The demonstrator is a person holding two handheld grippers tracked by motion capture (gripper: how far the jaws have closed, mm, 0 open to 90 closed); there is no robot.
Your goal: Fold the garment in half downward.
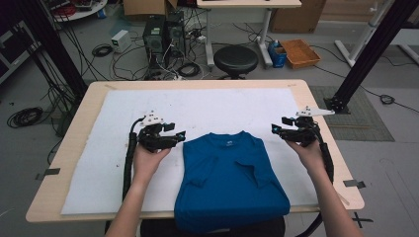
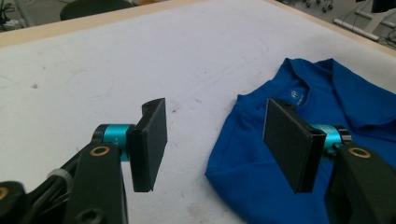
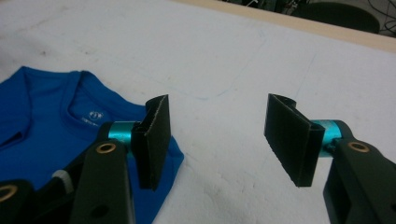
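A blue T-shirt (image 1: pixel 230 173) lies face up on the white mat (image 1: pixel 212 106), sleeves folded in over its front, collar toward the far side, hem hanging over the near table edge. My left gripper (image 1: pixel 177 131) hovers beside the shirt's left shoulder, jaws open and empty. In the left gripper view the open left gripper (image 2: pixel 217 140) has one pad over bare mat and the other over the shirt (image 2: pixel 243 154) near its collar. My right gripper (image 1: pixel 279 125) stands open a little right of the other shoulder. In the right gripper view the right gripper (image 3: pixel 222 137) is over mat, the shirt (image 3: pixel 42 116) at its left.
The wooden table (image 1: pixel 59 163) carries the mat, with bare mat left, right and beyond the shirt. Past the far edge stand a black stool (image 1: pixel 235 59), computer towers (image 1: pixel 163 34) with cables, and an orange crate (image 1: pixel 300 53). Black frame posts (image 1: pixel 368 54) flank the table.
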